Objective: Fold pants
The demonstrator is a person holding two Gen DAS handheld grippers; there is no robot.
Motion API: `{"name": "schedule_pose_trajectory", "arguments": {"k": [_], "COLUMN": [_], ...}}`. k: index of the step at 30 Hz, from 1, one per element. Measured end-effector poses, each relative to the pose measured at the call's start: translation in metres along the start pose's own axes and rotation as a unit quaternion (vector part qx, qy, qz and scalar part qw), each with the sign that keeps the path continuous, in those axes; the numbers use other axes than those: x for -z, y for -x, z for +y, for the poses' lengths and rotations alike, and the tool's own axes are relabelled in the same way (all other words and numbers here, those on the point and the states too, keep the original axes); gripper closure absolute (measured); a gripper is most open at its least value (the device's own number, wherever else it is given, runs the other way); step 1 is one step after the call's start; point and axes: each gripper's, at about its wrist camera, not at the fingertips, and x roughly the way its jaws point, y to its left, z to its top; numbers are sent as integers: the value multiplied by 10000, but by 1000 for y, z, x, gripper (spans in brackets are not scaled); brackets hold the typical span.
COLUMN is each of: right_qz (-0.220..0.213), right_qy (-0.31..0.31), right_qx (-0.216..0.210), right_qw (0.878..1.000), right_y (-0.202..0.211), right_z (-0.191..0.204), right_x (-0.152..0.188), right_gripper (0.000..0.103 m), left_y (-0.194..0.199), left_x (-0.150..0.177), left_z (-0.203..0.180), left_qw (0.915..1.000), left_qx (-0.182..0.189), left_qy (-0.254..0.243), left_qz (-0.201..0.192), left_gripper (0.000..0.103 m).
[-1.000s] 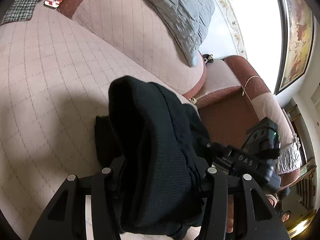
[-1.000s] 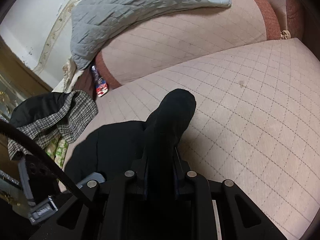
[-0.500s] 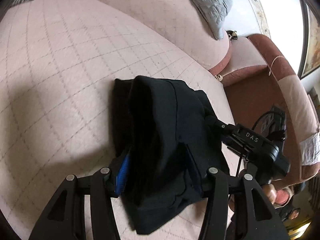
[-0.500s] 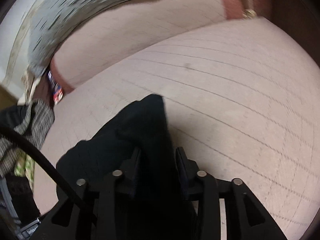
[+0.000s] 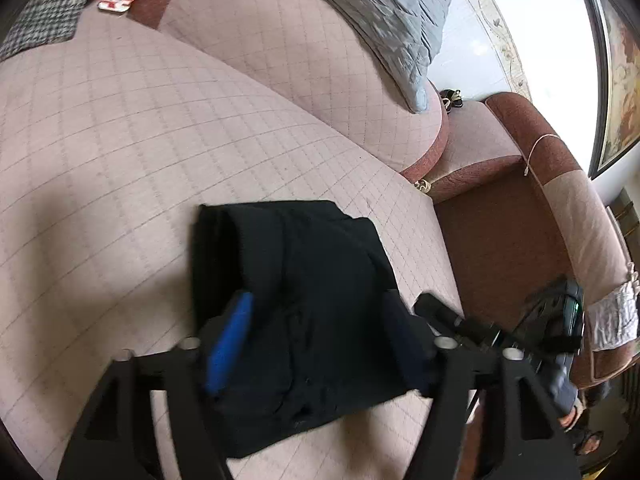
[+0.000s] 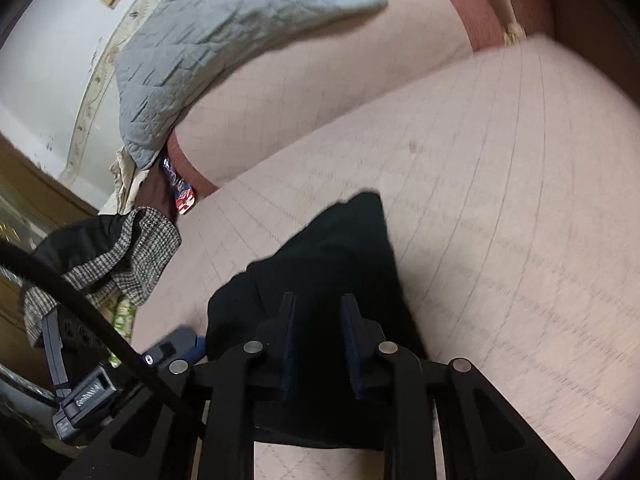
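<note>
- Black pants [image 5: 308, 304] lie folded in a compact bundle on the pink quilted sofa seat [image 5: 120, 152], near its front edge.
- The left gripper [image 5: 316, 336] has just been opening; its fingers stand wide on either side of the bundle, pads clear of the cloth.
- The right gripper [image 6: 318, 344] has just been closing; its fingers stand narrow over the fabric, though whether they pinch it I cannot tell.
- A grey quilted blanket [image 6: 224, 40] drapes the backrest.

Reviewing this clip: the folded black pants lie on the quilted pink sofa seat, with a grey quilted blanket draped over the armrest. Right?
Not quite: the grey quilted blanket is draped over the backrest, not the armrest, as the left wrist view shows. The folded black pants do lie on the quilted pink sofa seat.
</note>
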Motion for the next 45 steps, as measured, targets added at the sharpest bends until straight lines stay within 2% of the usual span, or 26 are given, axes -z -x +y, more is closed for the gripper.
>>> {"name": "schedule_pose_trajectory", "arguments": {"k": [4,6,8,10,13,18,22,24,26,28,31,34,36,41,45], "right_qz": [180,245,286,295,362,75,331,575,703,724,439,269,208,-137,-517], "right_qy": [-119,-127,-84,25,126,70,-43,-264,-410,-537,-326,-20,69,105,36], "right_qx": [-43,8,81,150,177,-38,-189,-56,254,389,257,185,26,-407,-820], "right_qw": [9998,9996,9995,9994,9991,9999,9993,9980,9964,9952,9982,9995,9998,9990,9953], "right_y": [-13,-18,-23,-23,-19,-13,-44,-72,-91,-97,-75,-46,-21,45,103], "right_z": [-9,-16,-21,-21,-13,6,16,10,2,-2,12,19,18,11,1], "right_x": [22,32,40,42,35,-4,-36,-48,-53,-57,-59,-54,-44,-1,39], "right_gripper": [78,78,79,79,79,76,70,67,67,67,66,57,56,56,54], "left_y": [-27,-34,-31,-29,-26,-16,-9,-6,-6,-5,-5,-2,7,23,36], "left_x": [2,11,20,28,34,37,35,34,33,34,35,38,44,61,84], "left_z": [21,31,26,17,13,20,34,39,41,43,42,40,39,21,12], "left_qw": [9961,9933,9925,9862,9805,9830,9929,9953,9962,9967,9968,9965,9964,9941,9946], "left_qx": [-811,-1073,-1120,-1429,-1673,-1626,-1090,-887,-785,-726,-708,-755,-785,-1036,-986], "left_qy": [158,93,-391,-770,-953,-734,-333,-207,-158,-140,-148,-115,-141,-312,-301], "left_qz": [302,411,305,328,393,441,341,336,349,342,341,328,279,-9,-96], "left_gripper": [33,33,34,34,34,34,31,30,29,29,29,29,29,29,29]}}
